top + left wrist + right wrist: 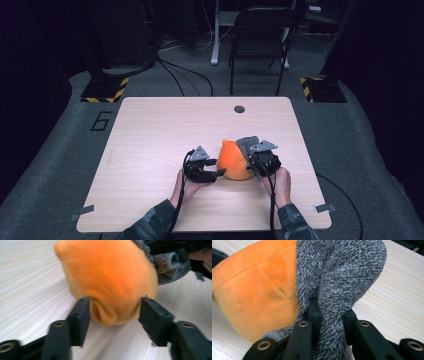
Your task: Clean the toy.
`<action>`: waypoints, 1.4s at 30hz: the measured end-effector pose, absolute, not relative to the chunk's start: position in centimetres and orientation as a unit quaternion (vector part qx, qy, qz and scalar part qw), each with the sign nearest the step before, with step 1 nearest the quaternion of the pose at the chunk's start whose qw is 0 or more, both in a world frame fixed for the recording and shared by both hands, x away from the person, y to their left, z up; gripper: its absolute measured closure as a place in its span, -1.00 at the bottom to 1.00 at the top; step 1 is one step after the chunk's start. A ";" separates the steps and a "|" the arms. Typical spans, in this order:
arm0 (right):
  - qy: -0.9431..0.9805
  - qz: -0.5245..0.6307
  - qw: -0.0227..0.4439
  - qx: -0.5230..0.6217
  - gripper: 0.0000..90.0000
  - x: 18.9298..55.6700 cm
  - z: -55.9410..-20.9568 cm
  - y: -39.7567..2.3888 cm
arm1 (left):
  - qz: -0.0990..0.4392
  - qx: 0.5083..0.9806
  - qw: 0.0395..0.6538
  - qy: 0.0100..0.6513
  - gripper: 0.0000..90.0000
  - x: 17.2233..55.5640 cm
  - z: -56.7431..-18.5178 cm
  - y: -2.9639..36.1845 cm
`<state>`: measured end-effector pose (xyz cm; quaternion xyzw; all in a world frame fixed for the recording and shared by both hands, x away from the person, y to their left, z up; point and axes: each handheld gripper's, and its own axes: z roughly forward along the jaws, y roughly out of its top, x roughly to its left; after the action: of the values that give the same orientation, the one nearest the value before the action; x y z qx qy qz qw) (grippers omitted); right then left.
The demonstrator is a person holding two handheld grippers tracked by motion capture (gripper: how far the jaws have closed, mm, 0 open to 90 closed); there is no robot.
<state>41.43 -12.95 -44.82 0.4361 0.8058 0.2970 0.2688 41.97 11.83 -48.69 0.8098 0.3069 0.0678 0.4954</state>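
An orange plush thing [234, 161] lies on the wooden table [165, 130], with a grey knit cloth [246, 144] attached at its far right side. My left gripper [218, 173] sits at its left; in the left gripper view the jaws [113, 312] stand apart on either side of the narrow end of the orange plush [107, 272], at most brushing it. My right gripper [252, 161] is on the other side. In the right gripper view its jaws [330, 312] are pinched on a fold of the grey cloth [342, 270], beside the orange plush [254, 292].
A dark round grommet [239, 109] sits near the table's far edge. A folding chair [260, 35] and cables stand on the floor beyond it. Bare tabletop lies to the left and far side of the plush.
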 end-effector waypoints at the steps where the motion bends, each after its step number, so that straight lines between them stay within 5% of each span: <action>1: 0.805 0.297 0.269 0.438 0.70 41.4 -44.8 -12.9 | 0.066 0.810 0.498 0.302 -0.16 42.1 -48.6 12.1; 9: 0.807 0.295 0.268 0.436 0.70 41.6 -44.9 -13.0 | 0.083 0.827 0.490 0.262 -0.49 42.6 -48.9 11.9; 21: 0.806 0.296 0.267 0.437 0.70 41.7 -45.0 -13.0 | 0.150 0.856 0.462 0.175 -0.43 42.5 -49.7 11.1; 27: 0.806 0.296 0.265 0.439 0.69 41.7 -45.1 -13.1 | 0.174 0.856 0.460 0.160 -0.18 42.6 -49.9 10.4; 33: 0.803 0.302 0.261 0.442 0.70 41.8 -45.1 -13.2 | 0.190 0.854 0.459 0.153 0.40 42.3 -50.1 10.0; 42: 0.778 0.324 0.277 0.461 0.69 41.2 -43.3 -16.0 | 0.195 0.844 0.469 0.171 0.69 42.0 -50.4 10.0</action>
<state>41.22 -16.04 -43.32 0.4607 0.7785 0.3237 0.2774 41.99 10.01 -50.36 0.8444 0.1714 0.1949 0.4686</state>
